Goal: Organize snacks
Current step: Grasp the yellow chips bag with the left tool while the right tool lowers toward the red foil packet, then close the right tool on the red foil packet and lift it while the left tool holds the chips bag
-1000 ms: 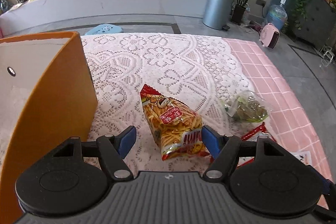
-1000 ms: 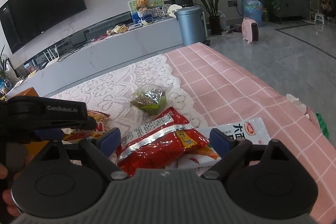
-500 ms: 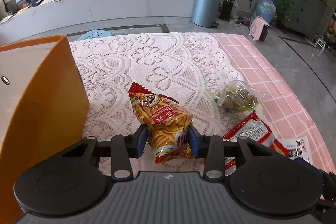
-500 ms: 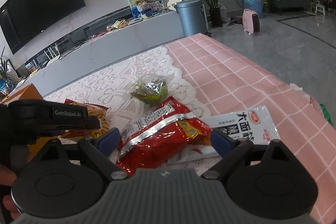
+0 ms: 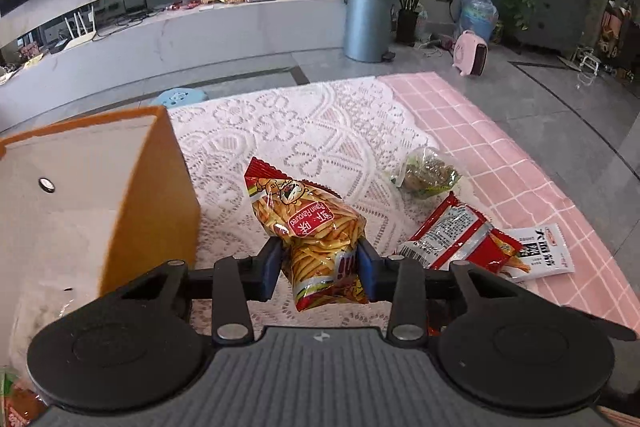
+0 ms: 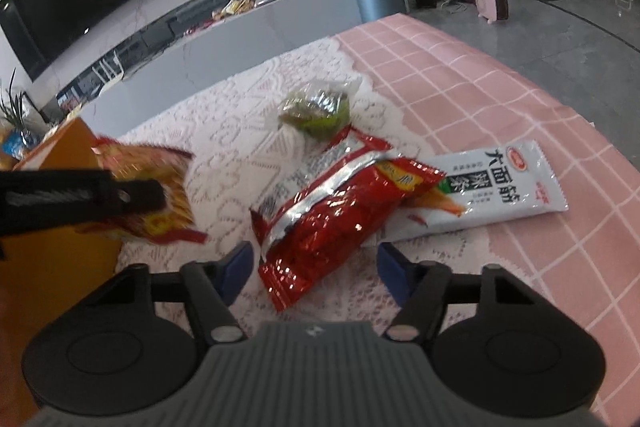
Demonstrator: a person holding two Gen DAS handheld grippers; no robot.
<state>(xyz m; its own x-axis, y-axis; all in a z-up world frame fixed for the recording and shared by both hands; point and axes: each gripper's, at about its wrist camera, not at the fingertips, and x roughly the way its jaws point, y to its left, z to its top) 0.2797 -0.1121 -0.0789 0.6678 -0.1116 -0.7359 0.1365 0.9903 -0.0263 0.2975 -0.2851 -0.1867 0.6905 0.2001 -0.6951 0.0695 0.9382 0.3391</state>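
Where orange box [image 5: 160, 195] flanks chips [image 5: 316, 227]

Prawn-stick bag [image 5: 310, 227]: red top and bottom bands, clear middle showing yellow-orange sticks, a red oval label with white lettering.
Foil snack pack [image 6: 332, 215]: glossy red, with a silver seam strip and a yellow patch near one end.
Flat sachet [image 6: 500, 183]: white, black characters, small red logo, orange picture at one end.
Small pouch [image 6: 316, 109]: clear film over olive-green contents.
Box [image 5: 160, 195]: orange outside, pale grey-white inside.
Lace cloth [image 5: 320, 131]: white, floral openwork.
Tablecloth [image 5: 500, 155]: pink with thin white grid lines.
Left gripper [image 5: 320, 269]: black body, blue finger pads.
Right gripper [image 6: 316, 269]: black body, blue finger pads.
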